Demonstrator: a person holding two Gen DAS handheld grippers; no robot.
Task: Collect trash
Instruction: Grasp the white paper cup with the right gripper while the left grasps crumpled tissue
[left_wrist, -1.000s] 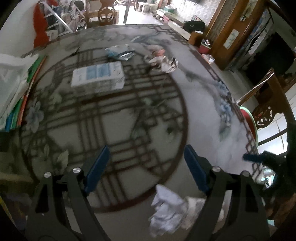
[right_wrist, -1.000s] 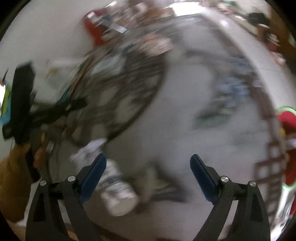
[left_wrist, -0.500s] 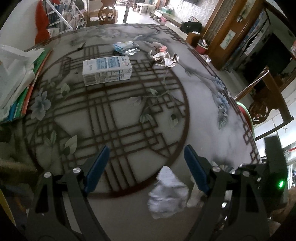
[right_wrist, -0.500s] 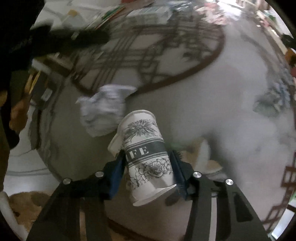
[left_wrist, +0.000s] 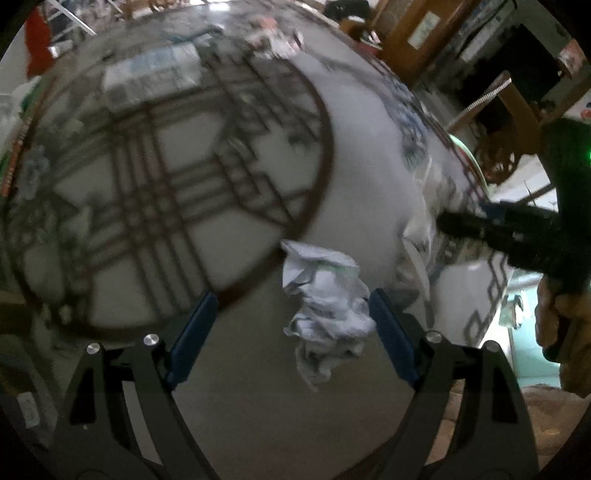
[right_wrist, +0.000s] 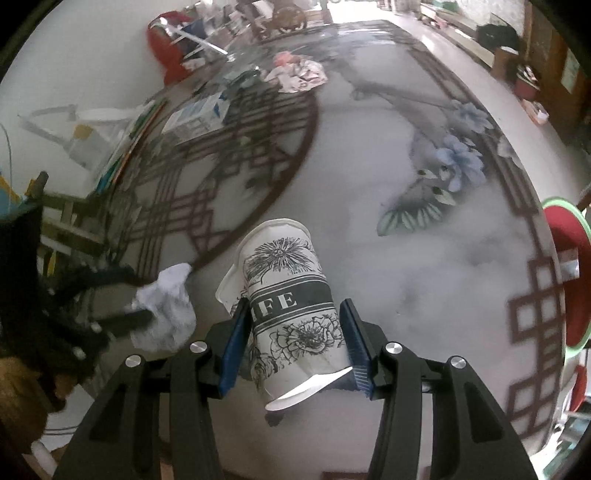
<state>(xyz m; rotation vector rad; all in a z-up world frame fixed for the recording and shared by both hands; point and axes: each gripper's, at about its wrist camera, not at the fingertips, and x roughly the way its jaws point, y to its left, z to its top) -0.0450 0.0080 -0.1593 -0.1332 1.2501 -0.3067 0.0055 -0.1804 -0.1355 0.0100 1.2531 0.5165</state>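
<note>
A white paper cup (right_wrist: 284, 291) with black flower print lies tilted between the blue pads of my right gripper (right_wrist: 293, 306), which is shut on it, rim pointing away. Just left of it a crumpled white paper (right_wrist: 166, 306) rests on the patterned table (right_wrist: 424, 258). In the left wrist view that crumpled paper (left_wrist: 325, 306) sits between the fingers of my open left gripper (left_wrist: 290, 295), close to the right finger; the pads do not press it. The right gripper and cup show blurred at the right of that view.
A blue-and-white carton (right_wrist: 195, 110) and a heap of crumpled wrappers (right_wrist: 295, 74) lie at the far side. Books and a white bag (right_wrist: 92, 122) sit along the left edge. A red bowl with a green rim (right_wrist: 565, 266) stands at the right edge.
My right gripper went from open to shut on the paper cup. My left gripper moved toward the crumpled paper, which now lies between its fingers.
</note>
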